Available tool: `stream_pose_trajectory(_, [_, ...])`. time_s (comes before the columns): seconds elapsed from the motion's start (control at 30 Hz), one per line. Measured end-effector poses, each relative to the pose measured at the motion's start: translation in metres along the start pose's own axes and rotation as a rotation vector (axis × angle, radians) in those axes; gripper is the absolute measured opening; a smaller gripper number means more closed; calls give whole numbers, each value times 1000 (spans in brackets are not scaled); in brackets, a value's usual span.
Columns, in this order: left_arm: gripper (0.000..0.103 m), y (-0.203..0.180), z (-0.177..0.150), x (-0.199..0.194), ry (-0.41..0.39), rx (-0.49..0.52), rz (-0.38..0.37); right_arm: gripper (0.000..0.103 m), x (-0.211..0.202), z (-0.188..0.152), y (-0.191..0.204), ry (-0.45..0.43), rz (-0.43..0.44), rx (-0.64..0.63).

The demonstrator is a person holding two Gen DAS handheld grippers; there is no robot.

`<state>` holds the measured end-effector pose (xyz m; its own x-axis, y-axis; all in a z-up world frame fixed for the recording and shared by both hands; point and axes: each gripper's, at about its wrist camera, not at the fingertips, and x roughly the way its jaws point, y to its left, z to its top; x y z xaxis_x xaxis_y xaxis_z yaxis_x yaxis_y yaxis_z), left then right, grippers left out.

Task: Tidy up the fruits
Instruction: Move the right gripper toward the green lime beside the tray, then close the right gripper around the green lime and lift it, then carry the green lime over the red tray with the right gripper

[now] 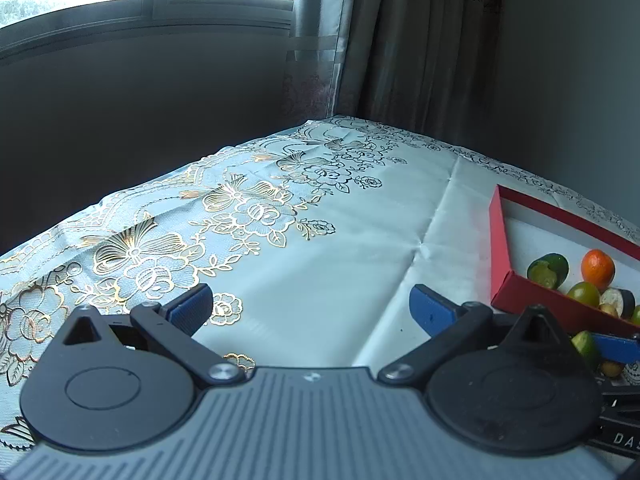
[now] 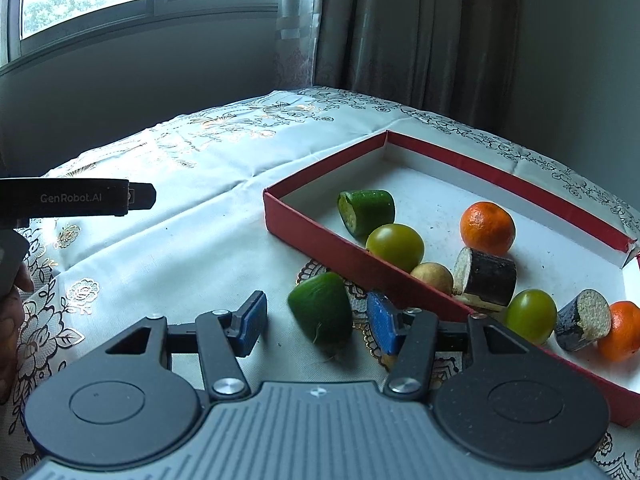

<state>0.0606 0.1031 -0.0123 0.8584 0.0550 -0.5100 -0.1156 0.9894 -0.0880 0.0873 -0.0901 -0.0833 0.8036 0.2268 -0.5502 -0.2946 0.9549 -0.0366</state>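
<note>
In the right wrist view my right gripper (image 2: 316, 324) is open, its blue pads on either side of a green cucumber end piece (image 2: 321, 312) lying on the tablecloth just outside the red box (image 2: 320, 236); the pads do not touch it. The box holds a green cucumber piece (image 2: 366, 211), two green tomatoes (image 2: 395, 246), two oranges (image 2: 487, 227), a small tan fruit (image 2: 433, 277) and two dark cut pieces (image 2: 489, 278). In the left wrist view my left gripper (image 1: 310, 306) is open and empty above bare tablecloth, left of the red box (image 1: 500, 248).
The table carries a white cloth with gold flower print (image 1: 240, 208). A wall, a window and curtains (image 2: 400, 40) stand behind the far edges. The left gripper's black body (image 2: 80, 198) sticks in at the left of the right wrist view.
</note>
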Motion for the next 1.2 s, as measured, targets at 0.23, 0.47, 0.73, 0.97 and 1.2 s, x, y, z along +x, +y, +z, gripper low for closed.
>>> stream_pose_trajectory(0.23, [103, -3, 0, -1, -4, 18, 23, 54, -1, 0, 0, -1, 6, 0])
stream_pose_trajectory(0.47, [103, -6, -1, -1, -5, 35, 40, 54, 0, -1, -1, -2, 8, 1])
stream_pose_trajectory(0.73, [103, -5, -1, -1, -2, 31, 40, 54, -1, -1, -2, 1, 19, -5])
stream_pose_trajectory(0.97, [103, -1, 0, 1, 0, 17, 17, 33, -4, -1, 3, -6, 25, -29])
stream_pose_trajectory(1.2, [103, 2, -1, -1, -7, 2, -4, 33, -42, 17, -17, -121, 49, 60])
